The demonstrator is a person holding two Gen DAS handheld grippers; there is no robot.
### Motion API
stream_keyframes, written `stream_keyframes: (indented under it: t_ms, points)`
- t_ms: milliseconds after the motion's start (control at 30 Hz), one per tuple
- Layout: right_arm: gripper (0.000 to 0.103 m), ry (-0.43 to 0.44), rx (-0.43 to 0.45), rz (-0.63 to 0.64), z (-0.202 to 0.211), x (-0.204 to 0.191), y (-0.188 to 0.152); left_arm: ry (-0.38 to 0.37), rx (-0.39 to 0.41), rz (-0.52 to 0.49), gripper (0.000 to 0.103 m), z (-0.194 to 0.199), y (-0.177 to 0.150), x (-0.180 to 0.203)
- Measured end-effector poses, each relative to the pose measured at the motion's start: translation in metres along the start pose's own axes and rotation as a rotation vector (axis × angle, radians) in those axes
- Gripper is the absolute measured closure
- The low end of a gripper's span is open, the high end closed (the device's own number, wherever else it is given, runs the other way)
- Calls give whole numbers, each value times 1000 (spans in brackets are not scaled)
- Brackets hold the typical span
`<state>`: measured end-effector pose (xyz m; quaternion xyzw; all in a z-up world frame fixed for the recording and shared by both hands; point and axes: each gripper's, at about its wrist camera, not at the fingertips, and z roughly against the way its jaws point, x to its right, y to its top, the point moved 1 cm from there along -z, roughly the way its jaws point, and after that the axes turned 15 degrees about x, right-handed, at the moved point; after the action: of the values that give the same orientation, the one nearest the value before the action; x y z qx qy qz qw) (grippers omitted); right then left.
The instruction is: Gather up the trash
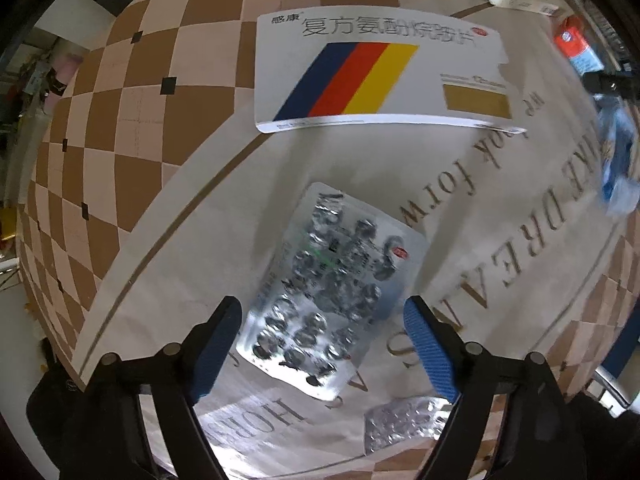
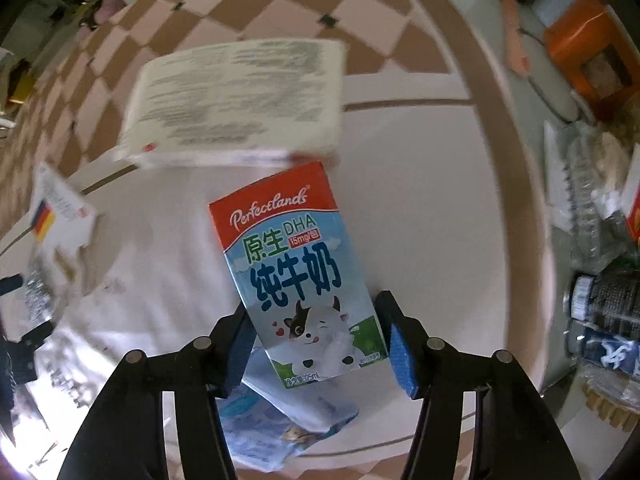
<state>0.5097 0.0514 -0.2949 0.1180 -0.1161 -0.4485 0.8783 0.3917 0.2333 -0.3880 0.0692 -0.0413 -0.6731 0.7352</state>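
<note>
My left gripper (image 1: 322,344) has its jaws wide open around a silver pill sheet (image 1: 328,300) lying flat on the white mat (image 1: 460,168), nothing held yet; my right gripper (image 2: 318,348) has its jaws part open with a milk carton (image 2: 296,276) between them, the left pad seemingly touching, the right pad showing a gap. Risk: the sheet is thin and flat, so the jaws may skid over it, and the carton could slip out.
</note>
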Motion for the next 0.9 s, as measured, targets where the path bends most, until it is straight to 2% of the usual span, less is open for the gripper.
stream_keyframes:
  t_ms: [167, 267, 400, 467, 567, 633, 667, 700, 767, 833, 867, 900]
  points:
    - [43, 111, -4, -109, 7, 9, -15, -12, 19, 21, 20, 16, -14, -7]
    - [43, 165, 3, -150, 13, 10, -25, -7, 10, -24, 20, 15, -18, -3]
    - [43, 170, 7, -114, 11, -2, -33, 62, -29, -118, 20, -9, -19, 10]
    - [43, 161, -7, -99, 7, -8, -37, 85, -22, -133, 11, -16, -15, 10]
    - [43, 158, -3, -95, 7, -12, -38, 75, -21, -163, 12, -20, -10, 12]
    - [43, 155, -2, -89, 6, -14, -36, 63, -13, -179, 15, -21, -7, 18]
    - [43, 152, -1, -84, 6, -17, -35, 38, -15, -177, 28, -20, -4, 22]
    - [44, 152, 0, -85, 6, -20, -34, 8, -17, -170, 35, -20, -2, 25]
    - [44, 151, 3, -80, 6, -29, -32, 20, -4, -178, 39, -18, 1, 33]
    - [44, 149, 10, -79, 12, -24, -35, 30, 11, -175, 46, -15, 4, 39]
    - [44, 146, 16, -79, 17, -22, -38, 25, 17, -158, 54, -10, 4, 38]
    - [44, 149, 25, -83, 22, -21, -40, 0, 22, -133, 58, -2, 4, 35]
